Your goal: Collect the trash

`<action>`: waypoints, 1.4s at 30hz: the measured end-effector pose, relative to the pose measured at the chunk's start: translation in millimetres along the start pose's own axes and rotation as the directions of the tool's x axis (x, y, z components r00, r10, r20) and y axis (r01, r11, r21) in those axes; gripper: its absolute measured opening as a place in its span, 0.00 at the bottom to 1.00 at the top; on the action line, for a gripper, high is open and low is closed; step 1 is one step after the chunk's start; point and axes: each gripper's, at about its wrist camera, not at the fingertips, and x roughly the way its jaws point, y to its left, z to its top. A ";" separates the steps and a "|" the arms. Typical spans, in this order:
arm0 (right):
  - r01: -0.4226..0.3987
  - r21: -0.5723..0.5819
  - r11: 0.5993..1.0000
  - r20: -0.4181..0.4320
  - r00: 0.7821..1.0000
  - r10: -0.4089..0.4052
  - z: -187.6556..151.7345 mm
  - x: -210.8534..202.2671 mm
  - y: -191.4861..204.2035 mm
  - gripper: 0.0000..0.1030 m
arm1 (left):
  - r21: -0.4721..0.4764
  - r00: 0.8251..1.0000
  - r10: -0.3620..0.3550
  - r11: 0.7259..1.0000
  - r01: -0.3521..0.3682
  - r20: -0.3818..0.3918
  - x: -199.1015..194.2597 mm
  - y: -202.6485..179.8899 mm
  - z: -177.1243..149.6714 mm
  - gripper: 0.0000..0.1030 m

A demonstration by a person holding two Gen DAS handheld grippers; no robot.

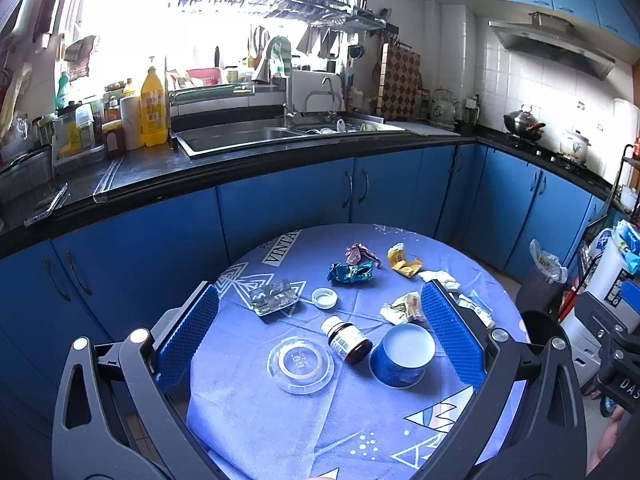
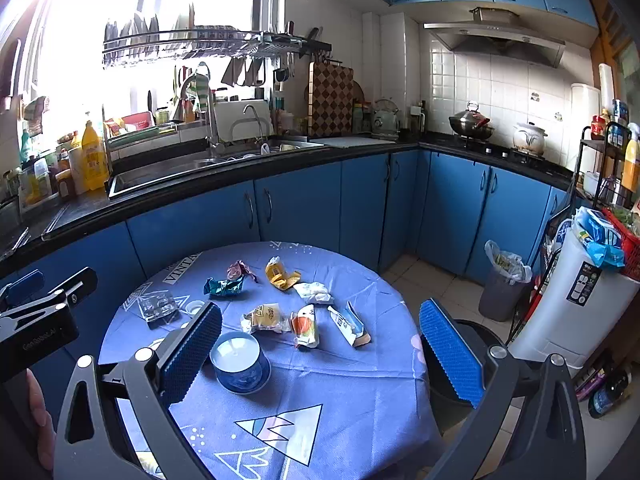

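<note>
- Both tools hang above the near edge of the round table (image 2: 360, 380), nothing gripped. The left gripper (image 1: 320, 340) has its blue fingers (image 1: 188, 332) spread wide; the right gripper (image 2: 320, 348) stands just as wide, empty.
- Between the left fingers lie a clear plastic lid (image 1: 301, 364), a brown pill bottle (image 1: 347, 339) on its side, and a blue paper cup (image 1: 402, 354) close to the right-hand pad.
- Seen from the right gripper, that cup (image 2: 240, 362) sits just beside its left finger (image 2: 192, 354).
- Beyond the fingertips the trash is scattered: a white bottle cap (image 1: 324, 298), a crushed clear tray (image 1: 274, 298), a pale snack wrapper (image 2: 266, 317), an orange-printed sachet (image 2: 305, 326), a torn blue-and-white packet (image 2: 349, 324).
- Farther off: crumpled tissue (image 2: 314, 292), a yellow wrapper (image 2: 281, 274), teal foil (image 2: 224, 286), pink foil (image 2: 240, 269).
- A lined bin (image 2: 502, 286) stands on the floor past the table, well apart.
- Risks, to my eye: closing on the bottle may roll it away; the cup, if not empty, could tip; thin foil may slip out on the way to the bin; pads may snag the tablecloth.
</note>
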 end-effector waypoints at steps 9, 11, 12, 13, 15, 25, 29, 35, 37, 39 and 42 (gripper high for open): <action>-0.005 -0.008 1.000 0.033 0.999 0.005 0.2 -14.4 0.7 0.94 | -0.002 1.000 -0.002 1.000 0.002 0.026 -13.6 -0.5 -0.2 0.97; -0.005 -0.008 1.000 0.035 0.999 0.005 0.6 -15.1 0.5 0.94 | -0.002 1.000 -0.003 1.000 0.003 0.027 -14.0 -0.8 -0.2 0.97; -0.005 -0.008 1.000 0.035 0.999 0.005 0.6 -15.0 0.6 0.94 | -0.001 1.000 -0.002 1.000 0.002 0.028 -14.3 -1.0 -0.1 0.97; -0.005 -0.007 1.000 0.035 0.999 0.005 0.6 -15.0 0.5 0.94 | 0.000 1.000 -0.001 1.000 0.001 0.028 -14.3 -1.6 -0.3 0.97; -0.004 -0.007 1.000 0.034 0.999 0.004 0.3 -15.0 0.3 0.94 | -0.002 1.000 -0.006 1.000 0.006 0.023 -14.2 -0.6 -0.2 0.97; -0.007 -0.010 1.000 0.023 1.000 0.007 2.3 -11.1 0.0 0.94 | -0.002 1.000 -0.001 1.000 0.001 0.005 -6.3 -1.9 2.8 0.97; -0.007 -0.012 1.000 0.017 1.000 0.007 3.1 -7.4 0.4 0.94 | -0.003 1.000 -0.003 1.000 0.003 -0.004 -1.1 -1.7 2.3 0.97; -0.008 -0.012 1.000 0.000 1.000 0.008 2.7 0.8 1.1 0.94 | -0.003 1.000 -0.005 1.000 0.005 -0.014 5.3 -1.5 0.6 0.97; -0.008 -0.011 1.000 -0.002 1.000 0.008 2.7 2.8 0.9 0.94 | -0.003 1.000 -0.004 1.000 0.004 -0.016 6.9 -1.5 0.1 0.97; -0.008 -0.011 1.000 -0.003 1.000 0.008 1.4 3.4 0.6 0.94 | -0.003 1.000 -0.004 1.000 0.004 -0.016 6.7 -1.5 -0.1 0.97; -0.007 -0.010 1.000 -0.007 1.000 0.007 1.5 5.5 0.6 0.94 | -0.003 1.000 -0.005 1.000 0.005 -0.016 6.8 -1.5 0.0 0.97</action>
